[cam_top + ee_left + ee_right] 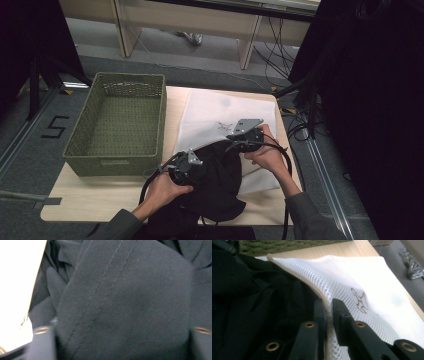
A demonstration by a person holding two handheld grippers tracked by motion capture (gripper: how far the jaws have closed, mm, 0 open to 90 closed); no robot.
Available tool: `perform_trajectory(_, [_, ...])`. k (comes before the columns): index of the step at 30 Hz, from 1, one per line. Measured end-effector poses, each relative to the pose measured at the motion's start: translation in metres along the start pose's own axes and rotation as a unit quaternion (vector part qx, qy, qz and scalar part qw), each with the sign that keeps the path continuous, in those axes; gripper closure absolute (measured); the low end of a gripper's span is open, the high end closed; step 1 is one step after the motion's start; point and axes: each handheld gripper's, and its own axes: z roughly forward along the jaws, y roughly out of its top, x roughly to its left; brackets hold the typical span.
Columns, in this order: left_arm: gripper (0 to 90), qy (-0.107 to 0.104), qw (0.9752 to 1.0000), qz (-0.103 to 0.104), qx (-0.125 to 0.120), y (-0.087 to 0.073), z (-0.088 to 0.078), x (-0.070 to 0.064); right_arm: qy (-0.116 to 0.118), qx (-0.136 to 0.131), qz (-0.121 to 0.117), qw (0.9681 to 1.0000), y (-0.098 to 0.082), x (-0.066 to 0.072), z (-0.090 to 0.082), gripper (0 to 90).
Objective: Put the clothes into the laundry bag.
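A black garment lies bunched at the table's near edge, partly tucked under the lifted rim of a white mesh bag with a small brown print. My left gripper is pushed into the cloth. In the left gripper view a fold of the garment with a double seam spans the gap between the jaws of my left gripper and touches both. My right gripper is shut on the bag's beige rim, with mesh to its right and dark cloth to its left. In the high view my right gripper sits above the bag's opening.
A green woven basket stands on the left part of the wooden table, close to the bag. Cables trail from both grippers over the near edge. Dark stands and cables flank the table on the floor.
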Motion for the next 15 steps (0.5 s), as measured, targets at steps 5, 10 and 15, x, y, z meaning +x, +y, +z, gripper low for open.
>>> perform_trajectory(5, [64.6, -0.015, 0.9998, -0.009, -0.005, -0.003, 0.002, 0.004, -0.01, 0.012, 0.0, 0.9999, 0.003, 0.006, 0.01, 78.9])
perform_trajectory(10, [69.1, -0.018, 0.9998, 0.003, -0.01, -0.001, 0.0, 0.001, -0.006, 0.027, -0.019, 0.9994, 0.006, 0.007, 0.018, 75.7])
perform_trajectory(15, [72.1, -0.025, 0.9995, 0.003, -0.017, 0.003, -0.002, 0.002, 0.01, 0.057, -0.032, 0.9978, 0.009, 0.006, 0.028, 87.3])
